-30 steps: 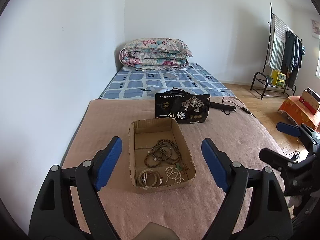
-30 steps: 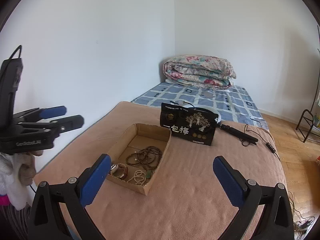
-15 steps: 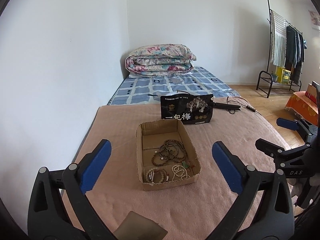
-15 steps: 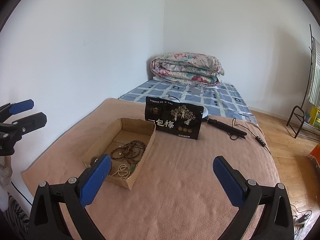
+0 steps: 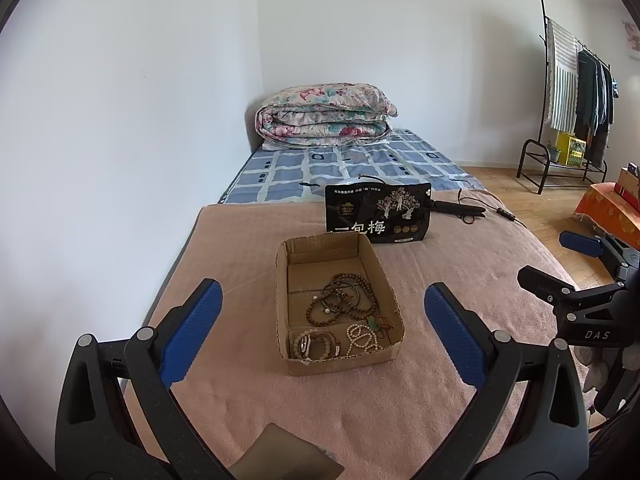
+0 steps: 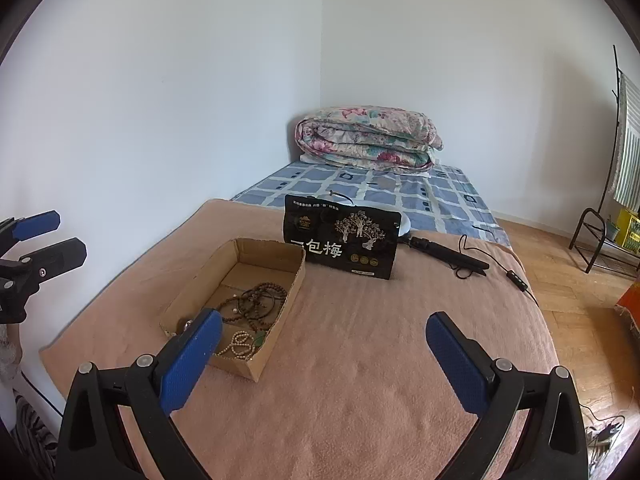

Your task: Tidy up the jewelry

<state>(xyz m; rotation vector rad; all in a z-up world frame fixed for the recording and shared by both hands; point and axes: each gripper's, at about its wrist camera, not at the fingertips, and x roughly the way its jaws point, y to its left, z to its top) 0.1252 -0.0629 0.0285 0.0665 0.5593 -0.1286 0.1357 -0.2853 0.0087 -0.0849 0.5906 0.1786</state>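
Note:
A shallow cardboard box [image 5: 382, 276] sits on the pink blanket and also shows in the right wrist view [image 6: 298, 276]. In it lie dark brown bead strands [image 5: 344, 298], a white bead strand [image 5: 362, 338] with a green pendant, and a beaded bracelet [image 5: 312, 344]. The bead strands also show in the right wrist view [image 6: 256, 304]. My left gripper [image 5: 320, 328] is open and empty, held above the bed in front of the box. My right gripper [image 6: 324, 356] is open and empty, to the right of the box.
A black snack bag [image 5: 378, 218] stands behind the box. A black hair straightener with its cable [image 6: 448, 256] lies to the bag's right. A folded floral quilt [image 5: 324, 114] lies at the bed's far end. A clothes rack [image 5: 576, 92] stands at right.
Both grippers have pulled back and shifted, so the box sits a little farther off in the left view. The left gripper's jaws opened wider. The jewelry has not moved.

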